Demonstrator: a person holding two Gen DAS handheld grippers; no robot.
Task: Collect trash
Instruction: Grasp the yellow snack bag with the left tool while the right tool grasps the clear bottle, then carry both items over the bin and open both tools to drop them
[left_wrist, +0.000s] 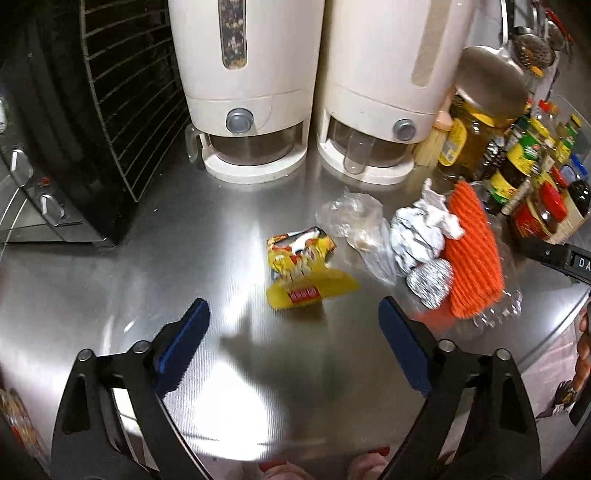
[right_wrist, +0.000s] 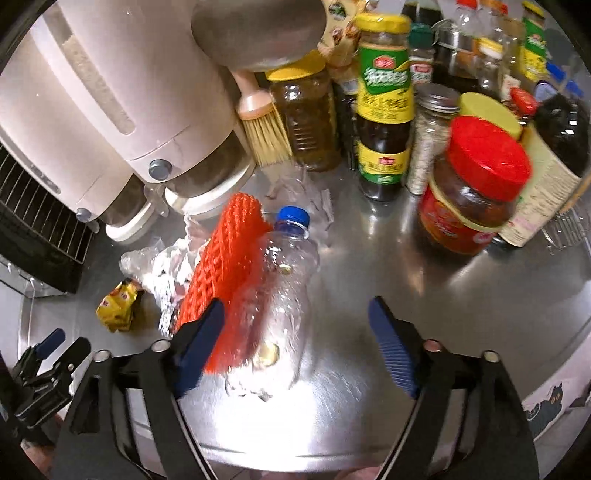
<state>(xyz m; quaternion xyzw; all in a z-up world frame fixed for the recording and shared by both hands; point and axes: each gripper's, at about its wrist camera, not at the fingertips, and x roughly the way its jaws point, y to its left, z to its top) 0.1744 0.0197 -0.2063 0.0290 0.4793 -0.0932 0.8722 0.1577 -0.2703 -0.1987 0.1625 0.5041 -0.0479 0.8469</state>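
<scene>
A crumpled yellow snack wrapper (left_wrist: 306, 269) lies on the steel counter, just ahead of my open, empty left gripper (left_wrist: 293, 325). To its right lie a clear plastic bag (left_wrist: 354, 221), crumpled foil (left_wrist: 421, 236) and an orange foam net (left_wrist: 472, 254). In the right wrist view a crushed clear bottle with a blue cap (right_wrist: 288, 284) lies between the fingers of my open right gripper (right_wrist: 295, 332), with the orange net (right_wrist: 225, 269) beside it on the left. The foil (right_wrist: 166, 273) and wrapper (right_wrist: 118, 304) lie further left. The left gripper (right_wrist: 48, 354) shows at the lower left.
Two white dispensers (left_wrist: 251, 92) stand at the back. A black oven with a wire rack (left_wrist: 74, 129) is at the left. Many sauce jars and bottles (right_wrist: 476, 188) and a brush (right_wrist: 262, 125) crowd the right back. The counter edge (right_wrist: 369, 454) curves near.
</scene>
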